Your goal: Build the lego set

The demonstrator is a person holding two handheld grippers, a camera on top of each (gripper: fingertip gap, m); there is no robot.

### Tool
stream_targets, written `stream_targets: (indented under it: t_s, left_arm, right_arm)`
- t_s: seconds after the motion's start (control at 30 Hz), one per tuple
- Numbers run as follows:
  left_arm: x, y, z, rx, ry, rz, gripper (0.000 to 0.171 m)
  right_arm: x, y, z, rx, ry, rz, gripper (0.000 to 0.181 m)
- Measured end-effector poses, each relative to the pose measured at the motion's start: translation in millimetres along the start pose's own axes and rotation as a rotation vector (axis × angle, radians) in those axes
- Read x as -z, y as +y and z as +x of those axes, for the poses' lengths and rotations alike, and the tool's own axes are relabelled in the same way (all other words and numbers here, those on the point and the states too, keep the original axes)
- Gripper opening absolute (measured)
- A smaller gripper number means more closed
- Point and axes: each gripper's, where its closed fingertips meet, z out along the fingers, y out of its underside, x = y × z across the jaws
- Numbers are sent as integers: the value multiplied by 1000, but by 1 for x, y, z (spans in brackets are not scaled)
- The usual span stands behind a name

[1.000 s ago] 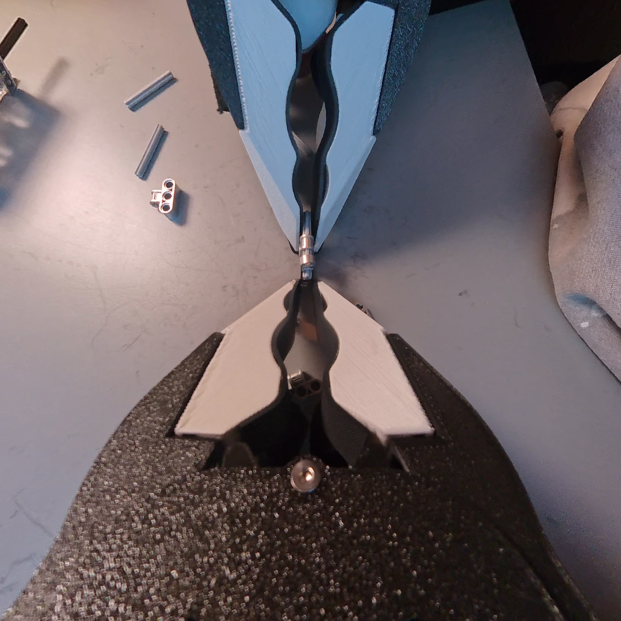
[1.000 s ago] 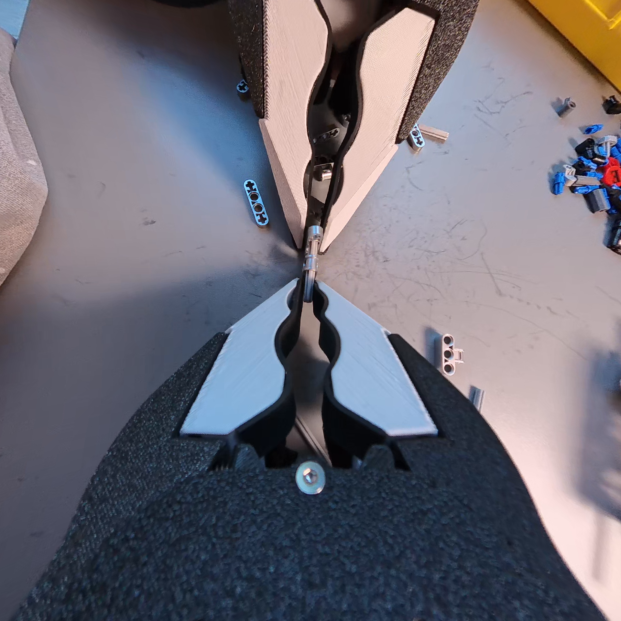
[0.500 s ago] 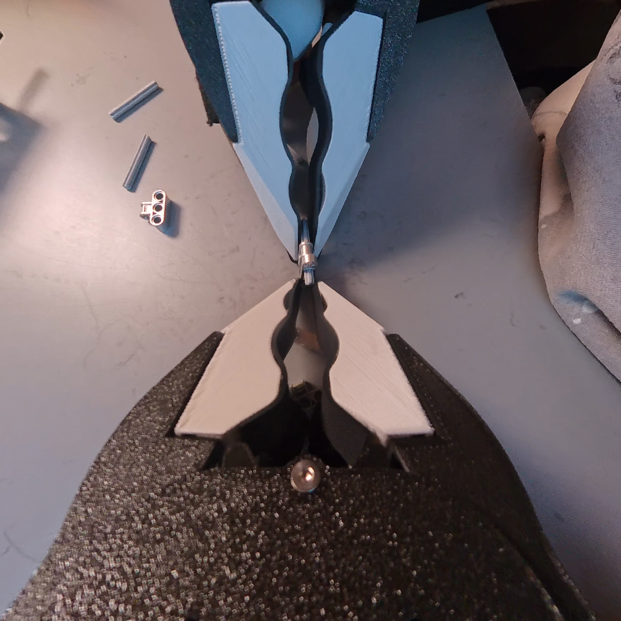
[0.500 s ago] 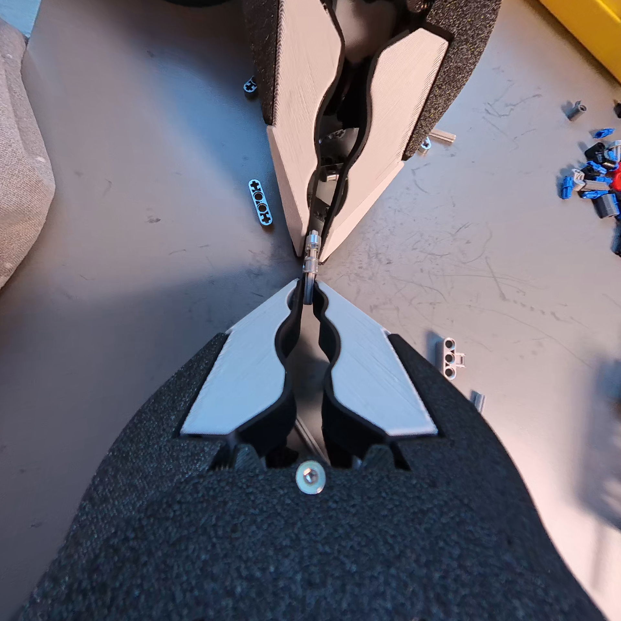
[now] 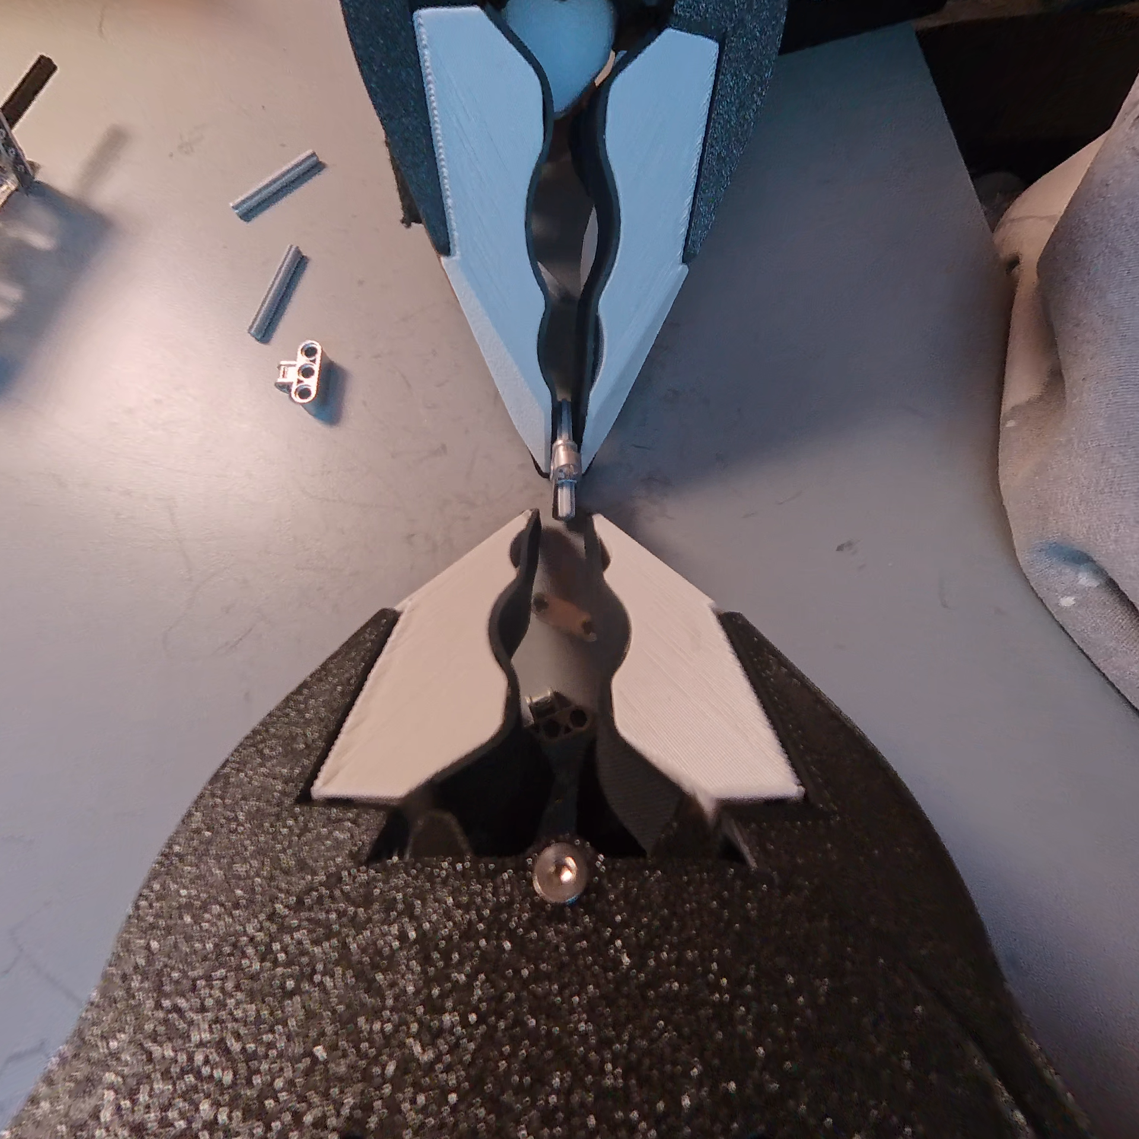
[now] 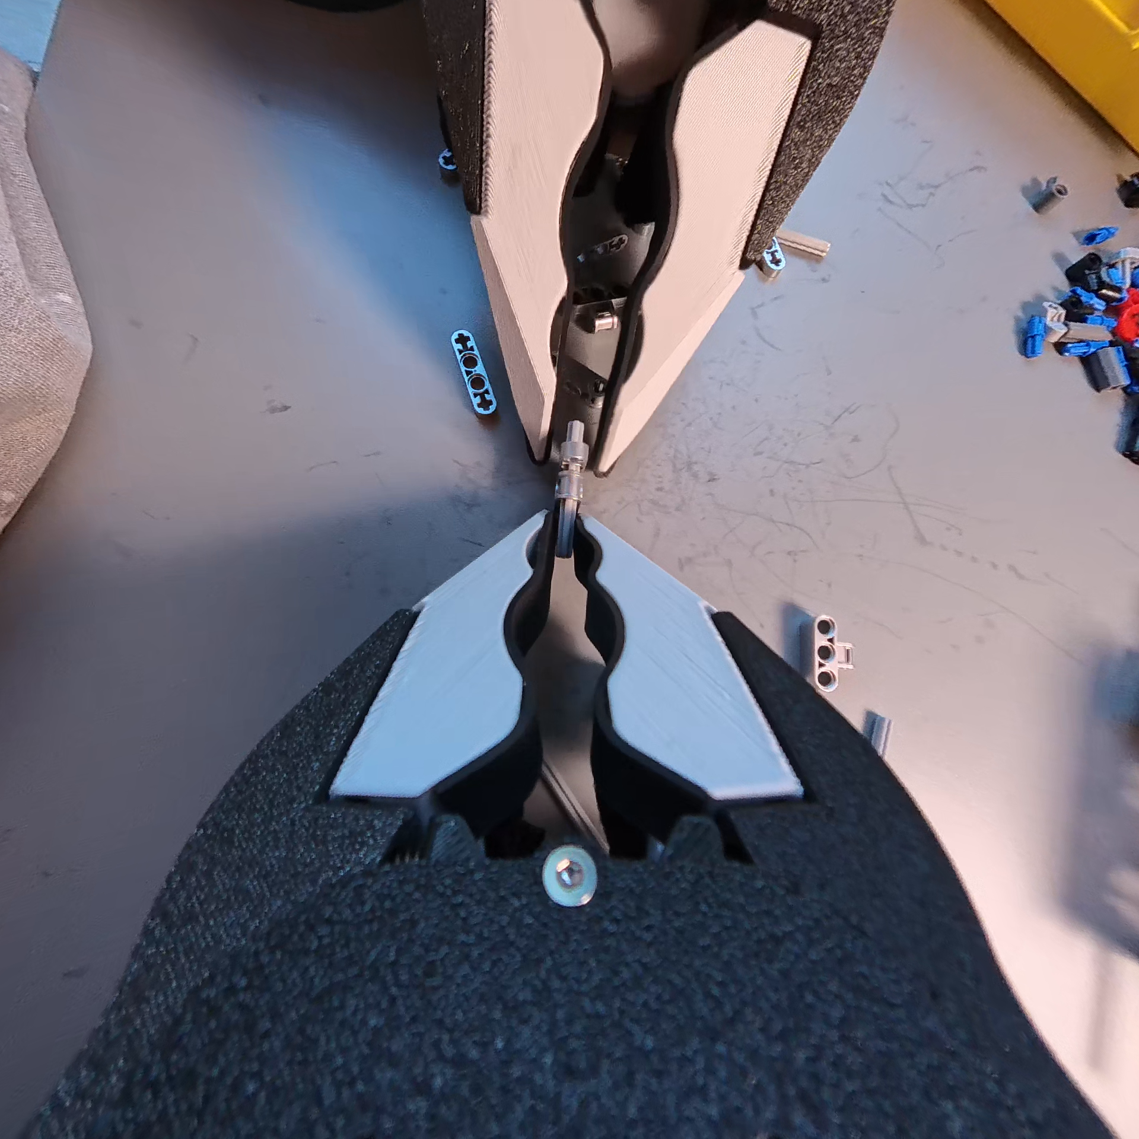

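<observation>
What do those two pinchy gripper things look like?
Both look alike. The left gripper and the right gripper each have a black body with a rough, grainy surface, a silver screw in the middle, and two pale grey fingers shaped like pointed wedges with fine ridged lines. Wavy black pads line the inner edges. No cables or markings show.

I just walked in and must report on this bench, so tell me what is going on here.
A person holds two grippers tip to tip over a grey table. The right gripper has its jaws shut on a small dark part with a silver pin sticking out. The left gripper has its jaws slightly apart, the pin's free end between their tips, unclamped. A flat link, a three-hole connector and a pile of blue and dark bits lie loose.
</observation>
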Motion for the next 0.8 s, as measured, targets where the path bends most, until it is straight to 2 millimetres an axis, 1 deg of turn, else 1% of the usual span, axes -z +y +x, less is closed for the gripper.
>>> stream_targets:
  t_s: [0.1,0.27,0.43,0.67,0.8]
  left_arm:
    - [-2,-4,0,6,-7,10,11]
    - [-5,-2,0,-1,-14,-4,6]
    - [-3,-6,-1,6,-19,24,6]
    - [18,-34,-2,91,35,229,6]
    - [40,-61,-2,206,118,437,6]
  right_arm:
    - [0,0,0,2,1,-1,2]
    - [0,0,0,1,1,-2,2]
    - [2,-2,2,-4,7,16,2]
    - [29,-27,8,-53,-2,172,4]
    - [48,-48,15,-90,15,314,7]
